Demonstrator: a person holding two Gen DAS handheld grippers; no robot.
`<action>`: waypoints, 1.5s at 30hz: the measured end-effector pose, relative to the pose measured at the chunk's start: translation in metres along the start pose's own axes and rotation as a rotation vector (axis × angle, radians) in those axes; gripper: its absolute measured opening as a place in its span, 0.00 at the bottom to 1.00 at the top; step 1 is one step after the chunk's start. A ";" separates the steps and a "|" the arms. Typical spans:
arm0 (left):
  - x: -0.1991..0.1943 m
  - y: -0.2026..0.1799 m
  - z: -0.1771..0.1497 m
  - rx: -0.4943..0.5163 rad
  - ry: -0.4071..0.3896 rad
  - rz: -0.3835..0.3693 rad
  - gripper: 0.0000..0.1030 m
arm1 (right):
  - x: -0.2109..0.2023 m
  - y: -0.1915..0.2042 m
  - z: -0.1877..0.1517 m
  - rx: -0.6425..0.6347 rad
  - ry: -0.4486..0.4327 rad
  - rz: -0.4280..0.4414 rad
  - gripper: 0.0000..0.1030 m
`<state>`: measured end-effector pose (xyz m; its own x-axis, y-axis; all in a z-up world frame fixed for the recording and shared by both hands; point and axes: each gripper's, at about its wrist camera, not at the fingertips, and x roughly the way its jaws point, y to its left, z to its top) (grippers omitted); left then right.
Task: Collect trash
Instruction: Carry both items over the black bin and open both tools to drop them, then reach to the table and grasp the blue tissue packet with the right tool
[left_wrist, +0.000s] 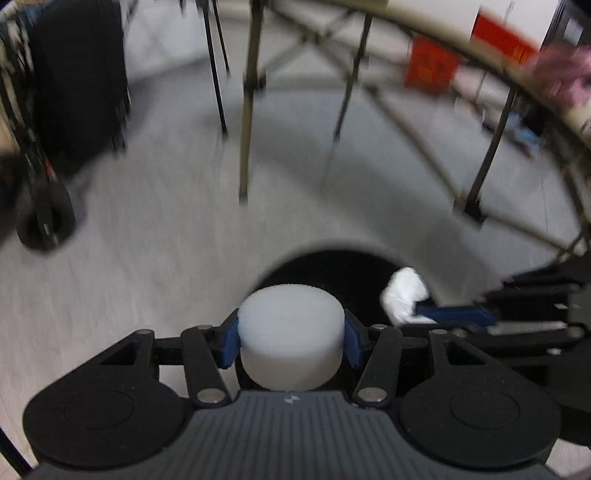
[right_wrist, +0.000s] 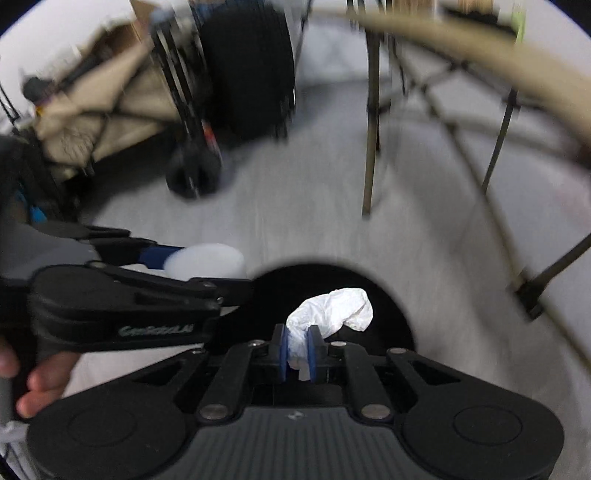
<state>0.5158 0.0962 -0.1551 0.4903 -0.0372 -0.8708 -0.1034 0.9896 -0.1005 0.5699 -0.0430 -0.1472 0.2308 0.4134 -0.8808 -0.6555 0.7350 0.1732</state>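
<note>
The left gripper (left_wrist: 291, 338) squeezes a round white foam puck (left_wrist: 290, 321) between its blue pads, right above the edge of a black bin (left_wrist: 332, 266) on the grey floor (left_wrist: 147, 221). Just beside it, the right gripper (right_wrist: 298, 347) pinches a crumpled white tissue (right_wrist: 332, 310) over the same dark bin opening.

Black claw (left_wrist: 291, 341), blue pads (left_wrist: 229, 345), silver pivot screws (left_wrist: 207, 396).
</note>
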 end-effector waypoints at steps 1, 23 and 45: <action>0.009 0.000 -0.005 0.007 0.040 0.016 0.54 | 0.011 -0.002 -0.002 -0.002 0.030 -0.011 0.13; 0.042 0.006 -0.012 0.016 0.184 -0.014 0.87 | 0.037 -0.052 -0.006 0.112 0.092 -0.051 0.61; -0.142 -0.079 -0.047 0.205 -0.544 -0.056 0.97 | -0.229 -0.003 -0.093 0.064 -0.581 -0.175 0.76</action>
<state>0.4135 0.0165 -0.0459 0.8698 -0.0670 -0.4888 0.0787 0.9969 0.0033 0.4525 -0.1900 0.0131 0.6974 0.4964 -0.5168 -0.5326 0.8416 0.0897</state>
